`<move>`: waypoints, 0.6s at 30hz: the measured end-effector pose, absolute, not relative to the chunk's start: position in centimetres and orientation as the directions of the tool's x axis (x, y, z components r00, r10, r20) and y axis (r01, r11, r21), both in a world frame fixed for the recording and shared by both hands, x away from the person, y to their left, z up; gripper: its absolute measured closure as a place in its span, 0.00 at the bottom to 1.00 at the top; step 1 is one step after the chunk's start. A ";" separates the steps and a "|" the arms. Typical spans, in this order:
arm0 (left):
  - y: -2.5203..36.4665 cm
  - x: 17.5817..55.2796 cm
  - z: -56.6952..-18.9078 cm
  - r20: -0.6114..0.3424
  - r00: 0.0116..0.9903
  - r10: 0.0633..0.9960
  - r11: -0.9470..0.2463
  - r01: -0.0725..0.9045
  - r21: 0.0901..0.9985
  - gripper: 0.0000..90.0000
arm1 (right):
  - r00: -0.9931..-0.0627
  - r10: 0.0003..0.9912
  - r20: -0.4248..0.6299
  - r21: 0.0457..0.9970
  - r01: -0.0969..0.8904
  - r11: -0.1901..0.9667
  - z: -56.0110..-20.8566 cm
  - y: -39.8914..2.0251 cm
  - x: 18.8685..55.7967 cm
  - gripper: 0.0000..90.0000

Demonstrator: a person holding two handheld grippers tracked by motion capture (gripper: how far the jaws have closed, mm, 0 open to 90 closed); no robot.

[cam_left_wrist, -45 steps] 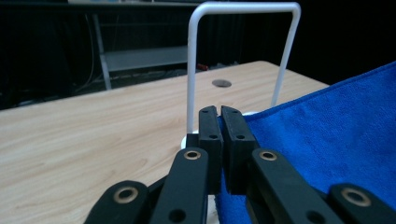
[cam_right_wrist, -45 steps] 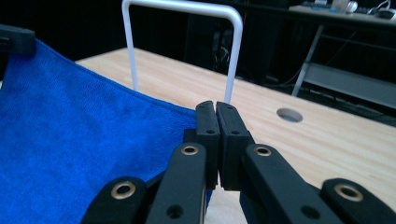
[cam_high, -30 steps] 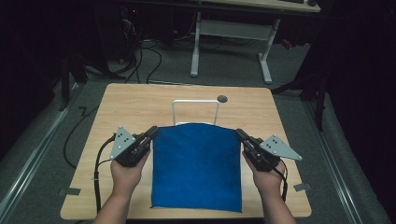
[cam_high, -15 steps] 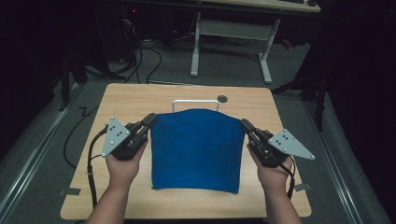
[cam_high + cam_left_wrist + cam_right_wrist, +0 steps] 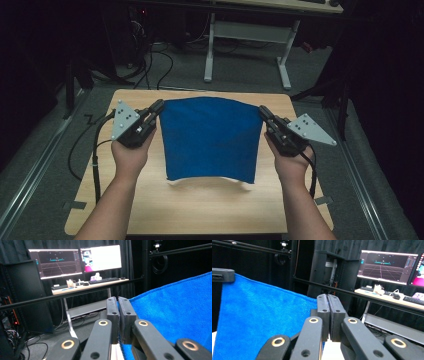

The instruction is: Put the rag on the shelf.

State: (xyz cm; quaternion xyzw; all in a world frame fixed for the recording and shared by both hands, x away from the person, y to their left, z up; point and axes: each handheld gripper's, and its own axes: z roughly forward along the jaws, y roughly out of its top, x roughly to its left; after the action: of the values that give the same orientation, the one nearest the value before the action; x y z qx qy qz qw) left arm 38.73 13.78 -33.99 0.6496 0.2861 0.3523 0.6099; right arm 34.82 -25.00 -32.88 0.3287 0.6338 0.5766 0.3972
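A blue cloth hangs stretched between my two grippers above the wooden table, its lower edge just over the tabletop. My left gripper is shut on the cloth's upper left corner, and in the left gripper view the blue cloth spreads to the right of the closed left gripper. My right gripper is shut on the upper right corner; in the right gripper view the cloth spreads left of the pinched right gripper. The other gripper's tip holds the far corner.
A white-legged desk and loose cables stand on the floor beyond the table. Monitors and a keyboard sit on a far desk. A dark horizontal bar crosses behind the table.
Both grippers have lifted the cloth off the table and carried its top edge up and away. The cloth now hangs instead of lying flat, hiding the white frame behind it.
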 end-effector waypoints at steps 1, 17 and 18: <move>13.8 39.3 -33.7 0.112 0.581 0.806 -0.096 -0.058 0.994 0.98 | -0.467 0.876 -0.122 0.992 -0.036 0.119 -32.8 -25.0 35.2 0.99; 13.3 45.3 -31.9 0.172 0.496 0.851 -0.189 -0.016 0.982 0.98 | -0.398 0.907 -0.141 0.987 0.010 0.158 -31.6 -24.9 40.4 0.99; 13.1 45.6 -31.9 0.191 0.486 0.853 -0.210 -0.016 0.978 0.98 | -0.389 0.910 -0.142 0.987 0.020 0.162 -31.6 -24.9 40.9 0.99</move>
State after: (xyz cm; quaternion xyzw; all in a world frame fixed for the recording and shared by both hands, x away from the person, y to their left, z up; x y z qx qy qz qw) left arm 45.59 13.06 -31.90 0.6679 0.3130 0.3987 0.5450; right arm 40.92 -24.86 -31.61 0.3639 0.6389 0.5351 0.4160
